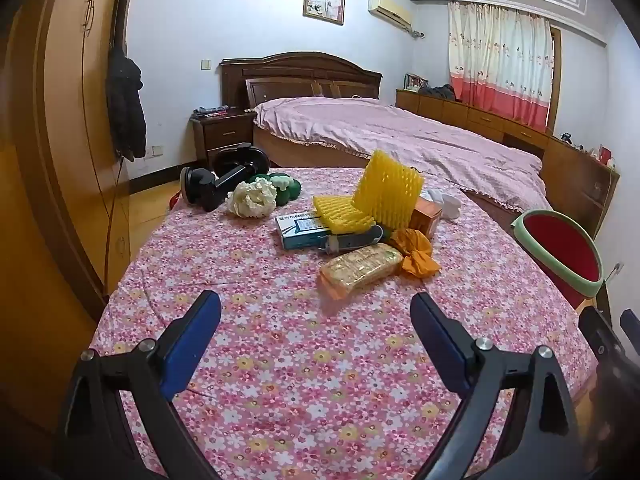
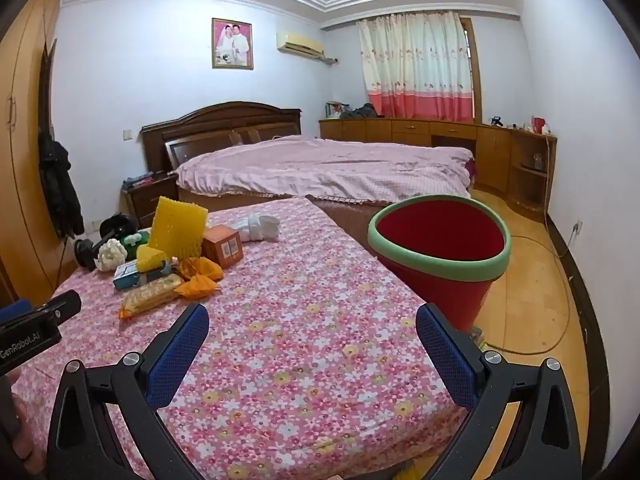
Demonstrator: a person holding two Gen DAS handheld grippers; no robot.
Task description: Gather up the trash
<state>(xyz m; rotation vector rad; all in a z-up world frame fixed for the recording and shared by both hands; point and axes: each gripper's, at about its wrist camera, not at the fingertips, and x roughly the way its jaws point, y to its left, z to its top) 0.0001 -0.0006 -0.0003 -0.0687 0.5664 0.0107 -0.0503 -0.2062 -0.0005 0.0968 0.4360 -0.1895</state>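
Trash pile [image 1: 360,224] ahead of left gripper [image 1: 316,316]; right gripper [image 2: 312,332] beside bin [image 2: 440,240]; both wide open, empty; approach step, next reach forward to wrapper [image 1: 360,268]

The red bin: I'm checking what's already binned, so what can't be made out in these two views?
- Red bin: right wrist view shows only its inner wall; the green rim hides the bottom.
- Same bin, left wrist view: partly cut off by the lens edge.
- Blue-and-white box: print too small to read, yellow foam mesh overlaps it.
- Orange box: label too small.
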